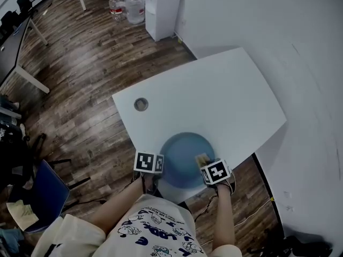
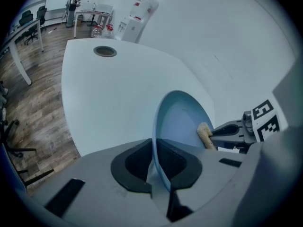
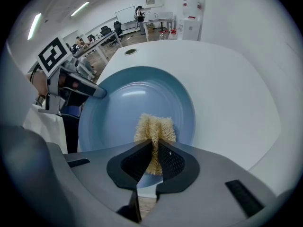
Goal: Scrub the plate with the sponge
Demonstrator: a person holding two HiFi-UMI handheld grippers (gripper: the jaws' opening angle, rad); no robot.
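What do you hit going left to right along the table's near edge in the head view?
left gripper → plate → sponge → right gripper

Counted one plate [image 3: 132, 103], one sponge [image 3: 155, 129], and two grippers: left gripper [image 2: 156, 162], right gripper [image 3: 154, 154]. One table [image 1: 225, 90] had one round grommet [image 1: 141, 104]. One blue chair [image 1: 48, 194] stood nearby.
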